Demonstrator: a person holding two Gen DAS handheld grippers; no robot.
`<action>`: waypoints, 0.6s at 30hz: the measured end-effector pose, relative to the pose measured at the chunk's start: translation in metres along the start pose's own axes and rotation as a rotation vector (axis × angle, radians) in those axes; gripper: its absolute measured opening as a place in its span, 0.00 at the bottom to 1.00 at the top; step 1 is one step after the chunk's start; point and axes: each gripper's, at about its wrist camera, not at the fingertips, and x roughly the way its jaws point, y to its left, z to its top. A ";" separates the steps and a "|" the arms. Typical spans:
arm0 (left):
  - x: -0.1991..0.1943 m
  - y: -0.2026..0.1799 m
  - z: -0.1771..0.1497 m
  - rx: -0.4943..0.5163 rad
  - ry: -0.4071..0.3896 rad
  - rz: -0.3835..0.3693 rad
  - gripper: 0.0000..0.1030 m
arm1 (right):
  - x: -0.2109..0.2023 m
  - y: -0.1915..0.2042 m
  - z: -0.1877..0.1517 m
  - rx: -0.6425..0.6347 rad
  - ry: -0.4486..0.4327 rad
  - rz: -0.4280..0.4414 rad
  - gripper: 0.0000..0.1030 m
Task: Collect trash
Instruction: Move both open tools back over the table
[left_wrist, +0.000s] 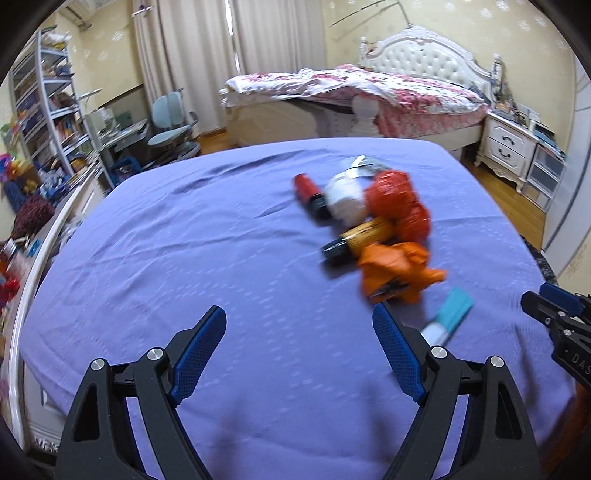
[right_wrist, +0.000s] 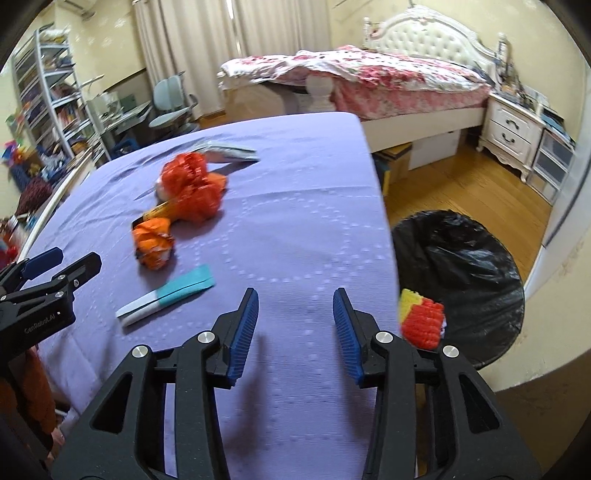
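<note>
Over the purple-clothed table (right_wrist: 295, 229), both grippers hang with nothing in them. The left gripper (left_wrist: 299, 332) has its fingers spread wide above bare cloth; the right gripper (right_wrist: 295, 314) stands partly parted, pads clear of everything. Beside the table's right edge, a red-and-yellow crinkled wrapper (right_wrist: 421, 317) shows against the black-lined round bin (right_wrist: 461, 266) on the floor; whether it is falling or lodged, the right wrist view can't settle. Plenty remains on the cloth: a crumpled orange wrapper (left_wrist: 399, 269), a red netted bundle (left_wrist: 399, 203), a yellow tube with a black cap (left_wrist: 358, 236), a red tube (left_wrist: 310, 195), a white wad (left_wrist: 345, 197), and a flat teal-and-white packet (right_wrist: 170, 295) nearest both grippers. So this looks like the gap between drops. Next likely call: swing one gripper over that teal packet, lower flat, pinch its thin edge.
</note>
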 end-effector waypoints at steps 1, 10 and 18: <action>0.000 0.007 -0.002 -0.006 0.004 0.008 0.79 | 0.001 0.009 0.000 -0.016 0.004 0.007 0.40; 0.002 0.055 -0.021 -0.087 0.032 0.041 0.79 | 0.013 0.065 -0.004 -0.138 0.063 0.033 0.40; 0.006 0.070 -0.024 -0.121 0.036 0.015 0.79 | 0.030 0.076 0.002 -0.159 0.079 -0.024 0.41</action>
